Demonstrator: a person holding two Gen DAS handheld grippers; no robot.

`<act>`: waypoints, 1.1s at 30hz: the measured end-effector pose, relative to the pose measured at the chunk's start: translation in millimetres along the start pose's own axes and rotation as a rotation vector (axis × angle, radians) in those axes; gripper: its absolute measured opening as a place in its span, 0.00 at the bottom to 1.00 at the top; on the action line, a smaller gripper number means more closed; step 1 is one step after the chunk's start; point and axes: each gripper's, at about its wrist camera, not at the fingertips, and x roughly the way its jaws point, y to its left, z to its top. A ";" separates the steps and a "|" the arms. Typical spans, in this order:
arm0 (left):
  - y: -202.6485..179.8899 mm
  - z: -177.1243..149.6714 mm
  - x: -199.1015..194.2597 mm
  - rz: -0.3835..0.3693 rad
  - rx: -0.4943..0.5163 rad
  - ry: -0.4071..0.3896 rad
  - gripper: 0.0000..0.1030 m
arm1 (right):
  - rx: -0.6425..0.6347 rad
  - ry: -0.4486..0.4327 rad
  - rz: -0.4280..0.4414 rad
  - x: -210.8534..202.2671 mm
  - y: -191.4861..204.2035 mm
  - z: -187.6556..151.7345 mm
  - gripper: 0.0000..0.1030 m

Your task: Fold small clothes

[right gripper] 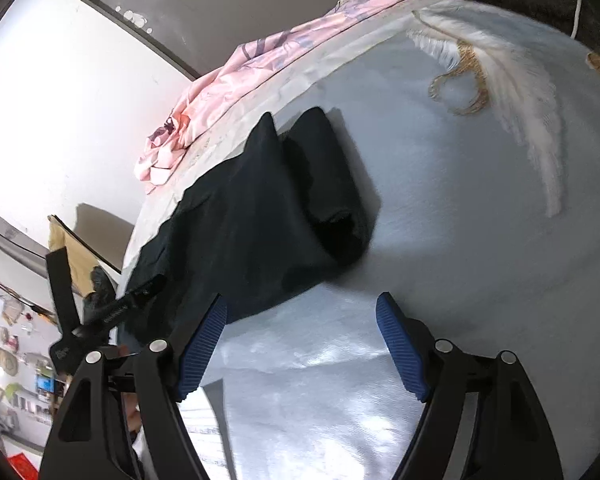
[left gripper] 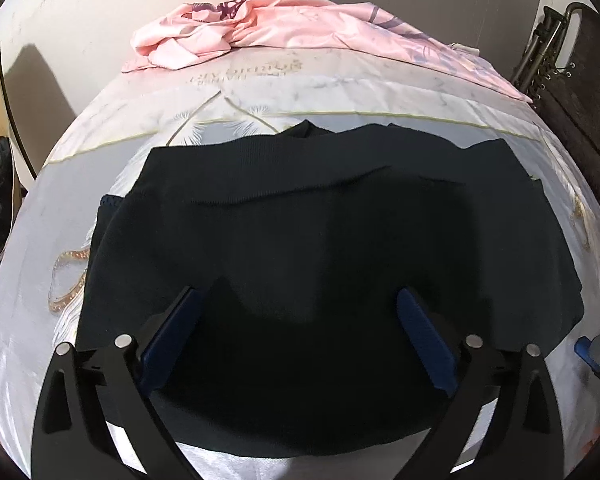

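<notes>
Both grippers stand with fingers apart, gripping nothing. Left gripper (left gripper: 298,296) hangs over the dark garment (left gripper: 300,232), which lies on the pale bedsheet (left gripper: 32,280). Right gripper (right gripper: 302,304) sits at the garment's five o'clock, probably just clear of it.

Dark garment (left gripper: 320,216): near-black with a faint navy-green cast, plain, fine ribbed knit; blue trim at one edge. Bed sheet (left gripper: 260,104): pale grey-white, satin sheen, printed with white feathers, gold looping ornament and thin yellow-gold border line; faint gold lettering near far end. Pink cloth (left gripper: 284,28): soft pink with mauve and dark purple print. Left gripper (left gripper: 300,308) and right gripper (right gripper: 302,316): black frames, silver pins, blue ribbed pads. Wall: white.
</notes>
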 end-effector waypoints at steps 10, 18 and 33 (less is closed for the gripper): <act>-4.1 12.5 -13.5 0.055 0.015 -0.030 0.94 | 0.129 -0.041 0.071 26.7 -0.1 28.1 0.76; -3.7 12.7 11.1 0.056 -0.011 0.016 0.95 | 0.111 -0.045 0.079 32.0 8.3 17.0 0.70; -1.3 12.6 10.6 0.052 -0.013 0.019 0.95 | 0.110 -0.119 0.037 52.0 12.5 30.9 0.33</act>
